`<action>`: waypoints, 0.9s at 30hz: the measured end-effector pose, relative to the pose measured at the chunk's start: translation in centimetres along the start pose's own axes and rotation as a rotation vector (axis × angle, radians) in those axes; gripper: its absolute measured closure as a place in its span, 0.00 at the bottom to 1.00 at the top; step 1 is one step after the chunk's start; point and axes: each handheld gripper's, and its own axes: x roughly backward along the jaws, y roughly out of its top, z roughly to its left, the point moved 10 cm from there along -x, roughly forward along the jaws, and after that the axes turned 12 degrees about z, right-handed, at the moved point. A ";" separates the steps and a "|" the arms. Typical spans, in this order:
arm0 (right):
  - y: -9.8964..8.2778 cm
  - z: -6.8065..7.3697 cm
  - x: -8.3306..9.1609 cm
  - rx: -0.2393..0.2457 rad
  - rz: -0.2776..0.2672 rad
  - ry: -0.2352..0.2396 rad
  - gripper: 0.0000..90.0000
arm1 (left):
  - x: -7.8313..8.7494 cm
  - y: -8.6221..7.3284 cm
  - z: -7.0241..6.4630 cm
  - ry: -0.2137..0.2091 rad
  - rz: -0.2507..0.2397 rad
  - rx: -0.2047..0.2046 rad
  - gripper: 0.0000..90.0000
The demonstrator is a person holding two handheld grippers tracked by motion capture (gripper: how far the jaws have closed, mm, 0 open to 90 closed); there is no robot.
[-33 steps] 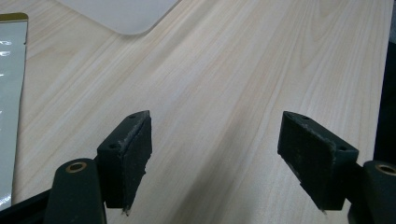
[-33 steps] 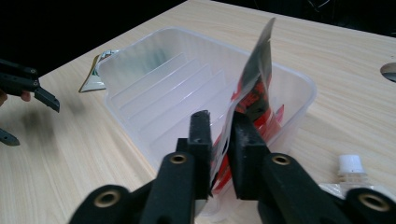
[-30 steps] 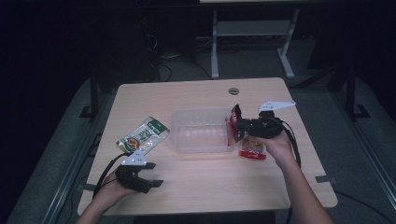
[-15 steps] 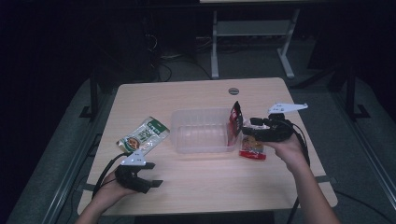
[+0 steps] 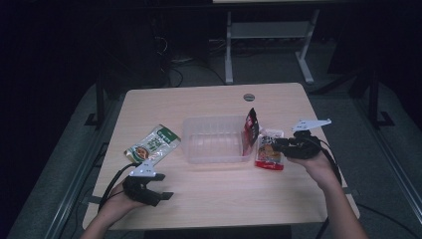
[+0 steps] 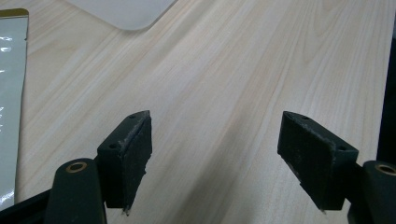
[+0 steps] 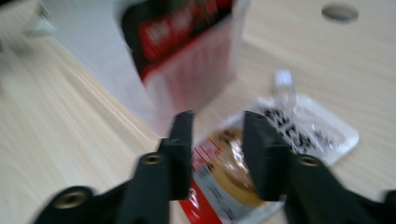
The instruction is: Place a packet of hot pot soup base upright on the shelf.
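A clear plastic container [image 5: 214, 142] stands mid-table. A dark red packet [image 5: 251, 127] stands on edge at its right end, and shows blurred through the container wall [image 7: 187, 32]. A red and white snack packet [image 5: 269, 151] lies flat just right of the container. My right gripper [image 5: 276, 145] is low over that packet [image 7: 224, 158]. Its jaws [image 7: 218, 119] have just been closing and stand narrowly apart; the packet shows in the gap, and no pad visibly presses it. My left gripper [image 5: 158, 193] rests near the front left, jaws [image 6: 215, 140] wide open over bare wood.
A green packet [image 5: 152, 144] lies left of the container, and its pale edge [image 6: 10, 93] shows at the left of the left gripper view. A round hole [image 5: 249, 96] sits at the table's far edge. Dark floor and a white frame [image 5: 268, 35] lie beyond.
My right gripper drew back to the right from the dark red packet, which stays standing in the container, and sank over the flat packet. Its jaws are narrower. The left gripper kept still.
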 end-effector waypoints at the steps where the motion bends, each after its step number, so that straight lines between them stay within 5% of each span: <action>1: -0.2 -0.3 -0.5 0.007 0.011 -0.013 0.87 | 0.0 0.0 0.0 0.000 0.000 0.000 0.29; 5: -0.4 -1.2 -1.9 -0.010 0.031 -0.030 0.99 | -0.1 0.0 -0.1 -0.003 -0.003 0.004 0.29; 14: -0.8 -2.3 -4.1 -0.045 0.080 -0.039 1.00 | -0.2 -0.2 -0.1 -0.014 -0.007 0.015 0.29; 27: -1.3 -2.6 -6.4 0.010 0.149 -0.086 1.00 | -0.4 -0.7 -0.4 0.003 0.022 0.002 0.29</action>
